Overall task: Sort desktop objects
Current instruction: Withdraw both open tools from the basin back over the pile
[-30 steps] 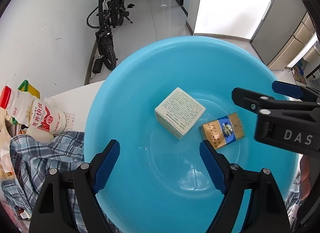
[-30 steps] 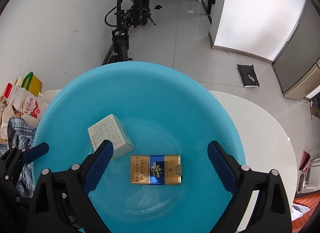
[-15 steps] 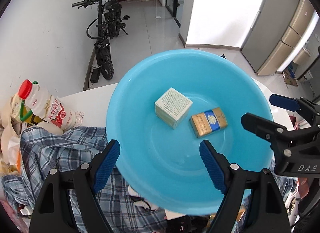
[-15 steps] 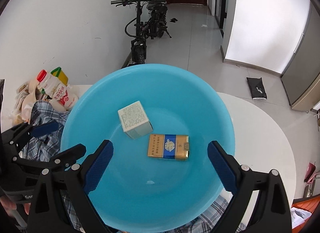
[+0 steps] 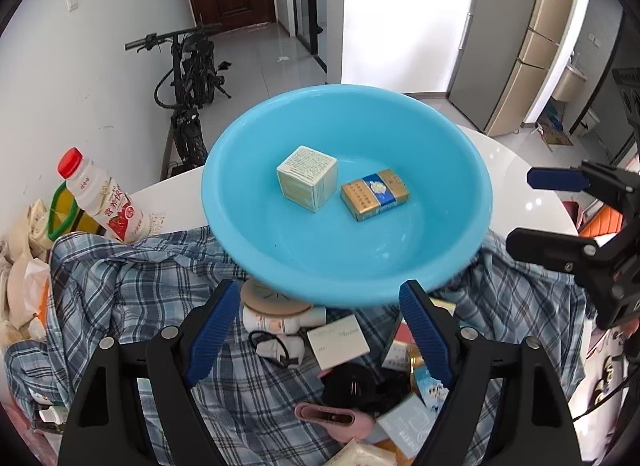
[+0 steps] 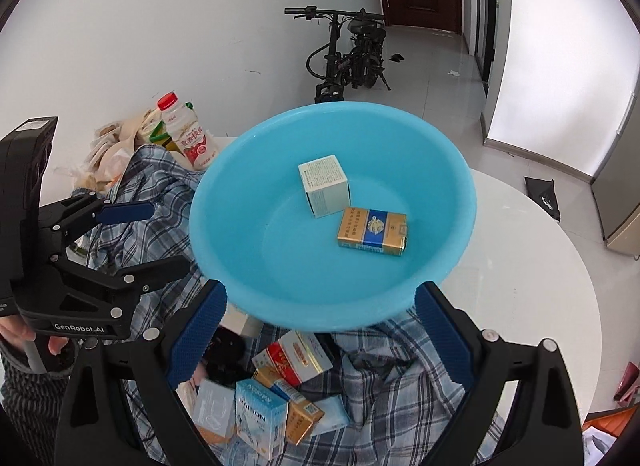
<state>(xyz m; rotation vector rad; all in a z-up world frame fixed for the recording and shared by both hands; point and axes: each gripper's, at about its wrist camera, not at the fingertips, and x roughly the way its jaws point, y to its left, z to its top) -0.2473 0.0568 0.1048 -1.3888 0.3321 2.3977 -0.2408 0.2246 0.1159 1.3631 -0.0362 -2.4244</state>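
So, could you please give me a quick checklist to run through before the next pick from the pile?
1. Left claw open and empty: ok.
2. Right claw open and empty: ok.
3. Blue basin has room: ok, only the white carton and gold-and-blue pack lie inside.
4. Basin fully on the table: cannot tell, its near edge overlaps the plaid shirt.
5. Pile items separated: not ok, boxes overlap.

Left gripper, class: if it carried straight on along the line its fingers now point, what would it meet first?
Probably the near rim of the blue basin, just ahead between the open left gripper's fingers; if it passes lower, the round lidded jar instead. Depth is unclear.
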